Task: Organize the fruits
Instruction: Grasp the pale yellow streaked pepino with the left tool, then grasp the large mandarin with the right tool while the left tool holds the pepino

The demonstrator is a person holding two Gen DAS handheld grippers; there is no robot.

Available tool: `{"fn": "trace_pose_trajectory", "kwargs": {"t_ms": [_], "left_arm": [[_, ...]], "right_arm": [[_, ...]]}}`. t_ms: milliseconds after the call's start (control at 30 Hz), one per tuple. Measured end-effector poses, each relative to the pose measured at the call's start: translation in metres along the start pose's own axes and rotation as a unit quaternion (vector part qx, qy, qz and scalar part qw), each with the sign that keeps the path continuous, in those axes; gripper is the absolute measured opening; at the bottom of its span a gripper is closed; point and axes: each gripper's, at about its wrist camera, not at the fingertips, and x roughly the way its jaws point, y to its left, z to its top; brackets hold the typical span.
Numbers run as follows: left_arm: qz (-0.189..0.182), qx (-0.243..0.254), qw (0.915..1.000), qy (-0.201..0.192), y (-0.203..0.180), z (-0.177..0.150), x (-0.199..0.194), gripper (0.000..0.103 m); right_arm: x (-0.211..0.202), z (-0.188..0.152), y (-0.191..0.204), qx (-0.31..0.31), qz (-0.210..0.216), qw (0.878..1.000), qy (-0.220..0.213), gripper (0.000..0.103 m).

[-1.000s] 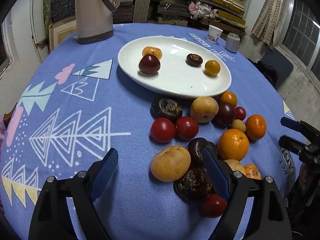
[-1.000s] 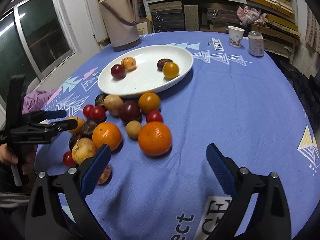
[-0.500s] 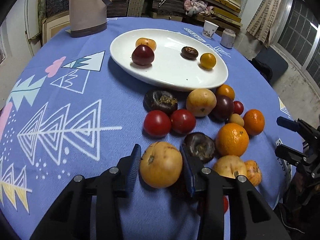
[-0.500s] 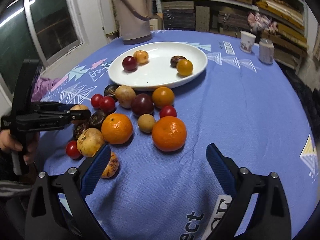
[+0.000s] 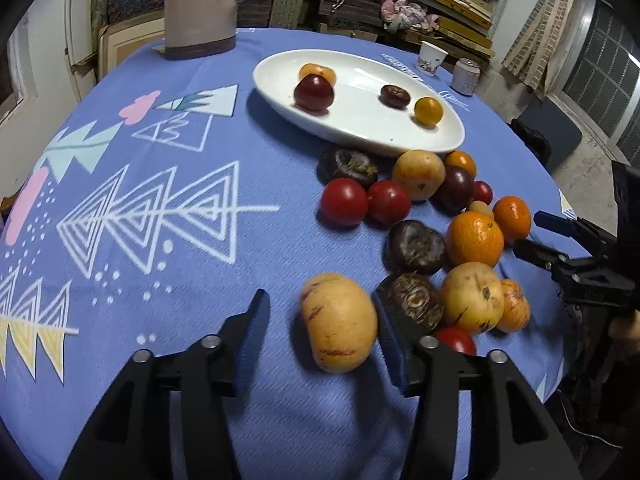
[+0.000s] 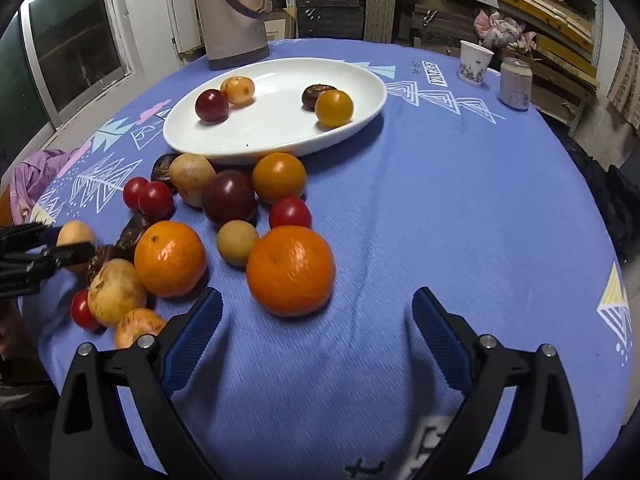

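A pale yellow fruit [image 5: 340,324] lies on the blue tablecloth between the fingers of my left gripper [image 5: 320,302]. It rests against the right pad; the left pad stands apart, and the jaws are opening. Beside it is a pile of oranges, red tomatoes and dark brown fruits [image 5: 416,246]. Farther back, the white oval plate [image 5: 360,128] holds several small fruits. My right gripper [image 6: 316,300] is wide open, just short of a large orange [image 6: 290,270]. From the right wrist, the left gripper [image 6: 60,248] shows at the left edge with the yellow fruit [image 6: 74,234].
A beige thermos jug [image 5: 200,8] stands behind the plate. A paper cup [image 5: 431,58] and a can [image 5: 465,77] sit at the far right of the table. A purple cloth [image 6: 36,176] hangs by the table's left edge. Shelves line the back wall.
The left jaws closed around the yellow fruit, then spread again; the fruit now sits left of the pile, turned over. The right gripper came nearer to the large orange.
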Motion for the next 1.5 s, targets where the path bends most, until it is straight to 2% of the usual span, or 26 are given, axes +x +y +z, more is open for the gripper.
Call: {"fn": "trace_pose_trajectory", "kwargs": {"t_ms": [100,167,233,333,433,533,667,833,1033,1133,1333,1400,1500], "left_arm": [[0.002,0.003,1.0,0.0,0.001,-0.005,-0.002,0.055],[0.007,0.009,0.9999,-0.002,-0.001,-0.007,-0.002,0.055],[0.007,0.008,0.9999,-0.004,-0.001,-0.008,-0.003,0.053],[0.004,0.003,1.0,-0.006,0.002,-0.008,-0.003,0.051],[0.0,0.0,1.0,-0.007,0.005,-0.008,-0.004,0.047],[-0.002,-0.002,1.0,-0.007,0.006,-0.008,-0.004,0.047],[0.003,-0.007,0.9999,-0.007,0.008,-0.007,-0.004,0.041],[0.001,-0.015,0.9999,-0.008,0.01,-0.006,-0.007,0.04],[0.01,-0.009,0.9994,-0.031,0.005,-0.004,-0.017,0.039],[0.008,-0.01,0.9996,-0.025,0.006,-0.002,-0.015,0.034],[0.011,-0.021,0.9997,-0.012,0.009,0.003,-0.003,0.036],[0.018,-0.028,0.9994,-0.008,0.011,0.005,0.0,0.044],[0.023,-0.039,0.9989,-0.015,0.014,0.01,0.0,0.045]], "right_arm": [[0.009,0.004,0.002,0.001,0.009,1.0,0.01,0.082],[0.015,0.005,0.002,0.009,0.018,1.0,0.019,0.066],[0.015,0.006,0.001,0.01,0.018,1.0,0.015,0.059],[0.016,0.008,0.001,0.009,0.021,1.0,0.013,0.057],[0.02,0.011,0.005,0.003,0.007,1.0,0.011,0.057],[0.021,0.013,0.011,-0.006,0.007,1.0,0.008,0.045],[0.014,0.009,0.01,-0.004,0.018,1.0,0.009,0.044],[0.002,0.004,0.0,0.009,0.021,1.0,0.003,0.044],[-0.002,-0.001,-0.005,0.016,0.031,0.999,0.003,0.044],[-0.002,-0.003,-0.005,0.016,0.035,0.999,0.005,0.044],[0.0,-0.004,-0.001,0.012,0.04,0.999,0.011,0.044],[0.0,-0.004,0.0,0.01,0.041,0.999,0.011,0.044],[0.001,-0.004,0.0,0.01,0.043,0.999,0.012,0.044]]}}
